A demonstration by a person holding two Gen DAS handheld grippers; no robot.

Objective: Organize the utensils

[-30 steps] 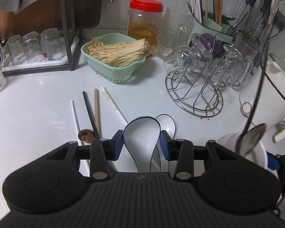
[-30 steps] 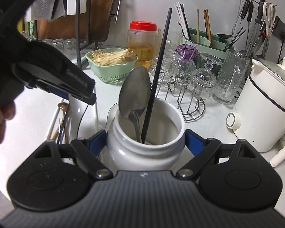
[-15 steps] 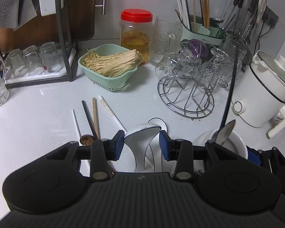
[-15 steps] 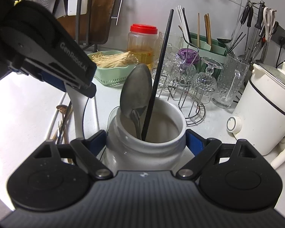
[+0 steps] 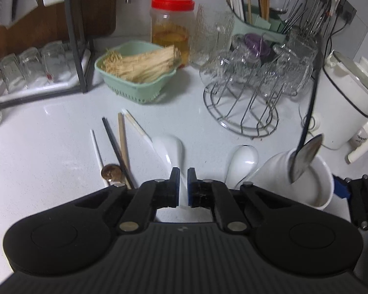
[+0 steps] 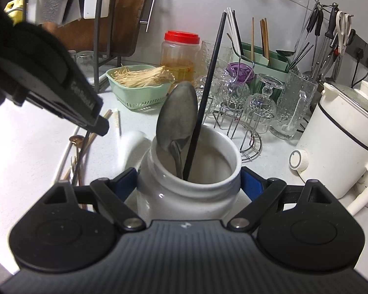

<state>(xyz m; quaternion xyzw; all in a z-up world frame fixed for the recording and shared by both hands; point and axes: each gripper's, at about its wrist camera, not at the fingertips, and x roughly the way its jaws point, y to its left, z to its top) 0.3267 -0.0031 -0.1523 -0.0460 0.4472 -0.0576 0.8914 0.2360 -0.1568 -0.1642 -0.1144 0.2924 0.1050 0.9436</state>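
My left claw (image 5: 182,180) is closing, its pads pinching the handle of a white spoon (image 5: 170,148) on the worktop (image 5: 49,152). A second white spoon (image 5: 243,158) lies just beside it. My right claw (image 6: 189,183) grips the white jar (image 6: 184,196), which holds a metal spoon (image 6: 177,120) and a black chopstick (image 6: 206,93).

A red-lidded jar (image 5: 172,22) is seen behind a green basket (image 5: 135,83) of pale noodles. Upturned glasses are held on a wire rack (image 5: 243,112), and a white electric kettle (image 6: 343,137) is set at the right.
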